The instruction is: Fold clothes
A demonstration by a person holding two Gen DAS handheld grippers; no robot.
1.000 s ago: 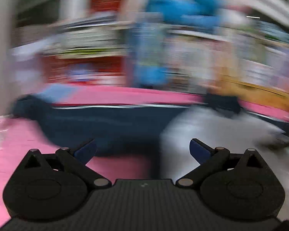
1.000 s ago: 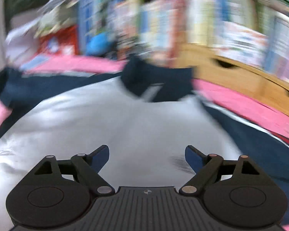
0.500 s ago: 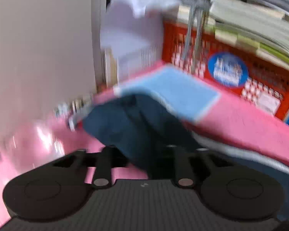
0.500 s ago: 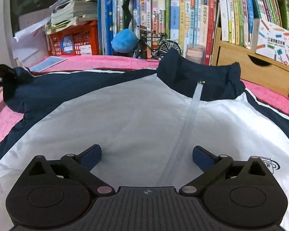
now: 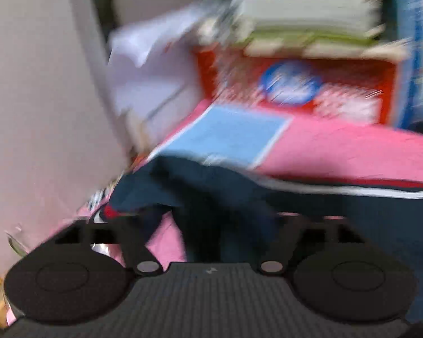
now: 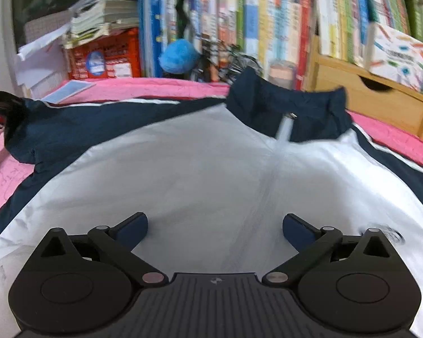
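Pink bedcover (image 5: 352,152) newly exposed; left tool (image 5: 211,225) lifts sleeve (image 5: 200,186)

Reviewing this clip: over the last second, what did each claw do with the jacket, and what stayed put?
The left claw, open a second ago, swung left to the navy-blue sleeve of the navy-and-white zip-up jacket and closed on it; it now holds that bunched fabric, lifted off the pink bedcover. The right claw stayed open over the jacket's white front, gripping nothing. The jacket body still lies spread flat.
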